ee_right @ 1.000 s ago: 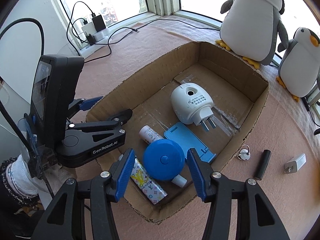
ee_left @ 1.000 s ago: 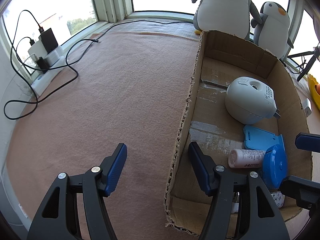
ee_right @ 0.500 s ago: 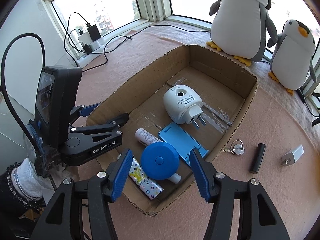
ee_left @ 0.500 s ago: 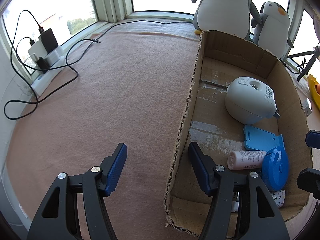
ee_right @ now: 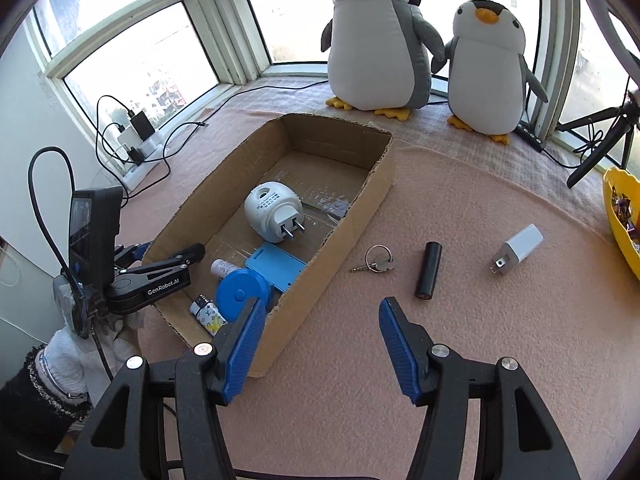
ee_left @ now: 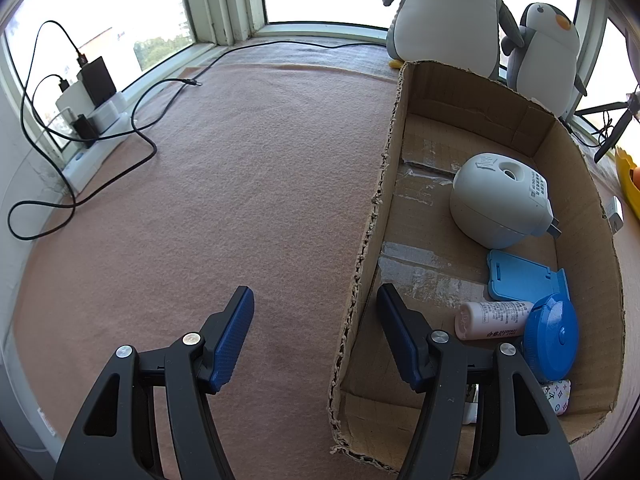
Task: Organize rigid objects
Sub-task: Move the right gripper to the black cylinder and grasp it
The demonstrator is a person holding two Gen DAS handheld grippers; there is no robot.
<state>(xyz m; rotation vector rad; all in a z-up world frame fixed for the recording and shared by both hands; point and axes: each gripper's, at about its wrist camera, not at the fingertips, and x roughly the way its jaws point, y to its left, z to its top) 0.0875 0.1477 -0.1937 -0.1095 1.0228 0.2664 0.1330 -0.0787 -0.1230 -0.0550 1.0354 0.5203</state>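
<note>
Window-side work surface, pink felt cloth (ee_right: 480, 340): sorting job part done. An open cardboard box (ee_right: 376, 184) sits left of centre and holds five items: a white plug-in unit (ee_right: 272, 210) w/ prongs toward the camera, a flat blue phone stand (ee_right: 276, 266) just in front of it, a round blue case (ee_right: 238, 294) resting at the stand's near edge, a small white tube (ee_right: 222, 267) lying beside the case, and a patterned lighter-size piece (ee_right: 206, 314) in the near corner. Three rigid items lie outside on the cloth, to the box's right and well apart from each other: a key ring w/ keys (ee_right: 376, 262) nearest the box wall, a black cylinder (ee_right: 428, 270) next over, then a white USB charger (ee_right: 518, 248). The right gripper (ee_right: 323, 304) hangs tilted down over bare cloth by the box's near right corner, jaws spread wide, nothing between them; its left finger overlaps the box corner in view, contact unclear. The left gripper (ee_left: 314, 292), held in a white-gloved hand (ee_right: 72, 356), straddles the box's long left wall, one finger outside on the cloth side, one inside; jaws wide, pads not pressing the cardboard. Background: two plush penguins, lg. (ee_right: 376, 40) and sm. (ee_right: 486, 68), stand on the sill behind the box; a power strip w/ chargers and cables (ee_right: 138, 140) at far left; a tripod (ee_right: 600, 136) and a yellow bowl (ee_right: 620, 220) at the right edge.
</note>
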